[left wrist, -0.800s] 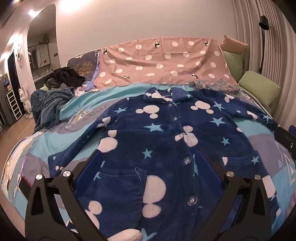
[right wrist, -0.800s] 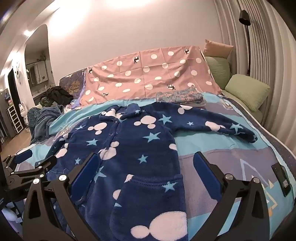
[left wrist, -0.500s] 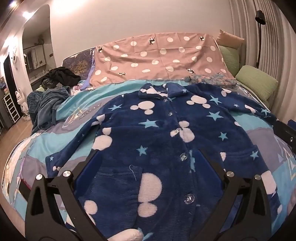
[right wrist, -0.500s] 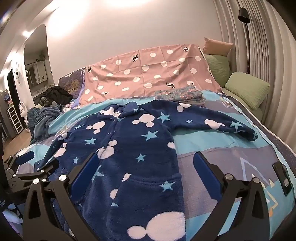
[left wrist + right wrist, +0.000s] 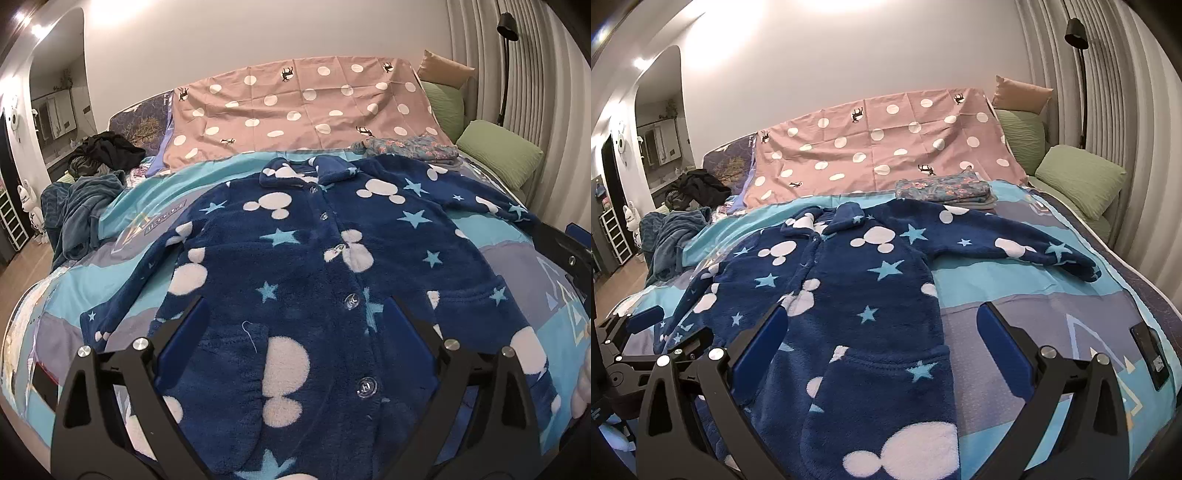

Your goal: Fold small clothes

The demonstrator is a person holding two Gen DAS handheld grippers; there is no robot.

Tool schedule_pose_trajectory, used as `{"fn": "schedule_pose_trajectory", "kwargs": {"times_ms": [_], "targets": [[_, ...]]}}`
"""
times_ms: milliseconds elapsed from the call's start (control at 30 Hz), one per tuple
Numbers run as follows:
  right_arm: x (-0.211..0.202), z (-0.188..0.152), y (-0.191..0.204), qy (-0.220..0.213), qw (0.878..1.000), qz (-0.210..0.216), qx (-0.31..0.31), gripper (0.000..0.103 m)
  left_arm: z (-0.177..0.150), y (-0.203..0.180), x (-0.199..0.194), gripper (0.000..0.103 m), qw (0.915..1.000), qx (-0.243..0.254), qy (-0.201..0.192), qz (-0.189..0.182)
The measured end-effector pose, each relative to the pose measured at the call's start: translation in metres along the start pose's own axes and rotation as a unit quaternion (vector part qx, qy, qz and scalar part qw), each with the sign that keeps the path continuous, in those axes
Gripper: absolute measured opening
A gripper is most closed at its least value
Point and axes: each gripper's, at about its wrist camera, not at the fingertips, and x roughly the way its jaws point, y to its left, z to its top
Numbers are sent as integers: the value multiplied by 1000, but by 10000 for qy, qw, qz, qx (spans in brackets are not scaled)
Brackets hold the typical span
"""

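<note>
Left wrist view: the left gripper (image 5: 295,332) hangs with its jaws spread wide over the lower front of the navy fleece jacket (image 5: 332,258), gripping nothing. The right gripper (image 5: 882,343) is equally wide apart and empty, above the jacket's pocket side. The jacket lies buttoned and flat across the middle of the bed (image 5: 1015,280), sleeves out; a folded floral garment (image 5: 945,188) rests near the far edge.

A bed (image 5: 1015,280) is covered by a blue patterned sheet; a jacket (image 5: 849,295), folded clothes (image 5: 945,188), pillows (image 5: 1078,177) and a phone (image 5: 1150,356) are laid on it.
</note>
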Motion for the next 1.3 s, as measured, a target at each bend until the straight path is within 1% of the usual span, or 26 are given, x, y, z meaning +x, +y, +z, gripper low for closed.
{"fn": "schedule_pose_trajectory", "kwargs": {"times_ms": [300,533,700,900,1200,1300], "targets": [[-1,1,2,-1,10000,-42,-19,102,-2,7,-5,96,9997,-170,-177,-85],[-3,0,4,4,10000,-49,-26,102,-2,12,-6,96,9992,-314,-243,3],[-2,-3,8,-39,9997,-203,-87,102,-2,15,-11,96,9986,-388,-350,-26],[0,-3,15,-36,9995,-257,-170,102,-1,15,-11,96,9989,-298,-374,-9],[5,-2,23,-5,9988,-373,-311,102,-3,20,-6,97,9988,-353,-331,-60],[10,-3,25,81,9986,-389,-358,102,-5,23,-4,97,9988,-373,-303,-62]]}}
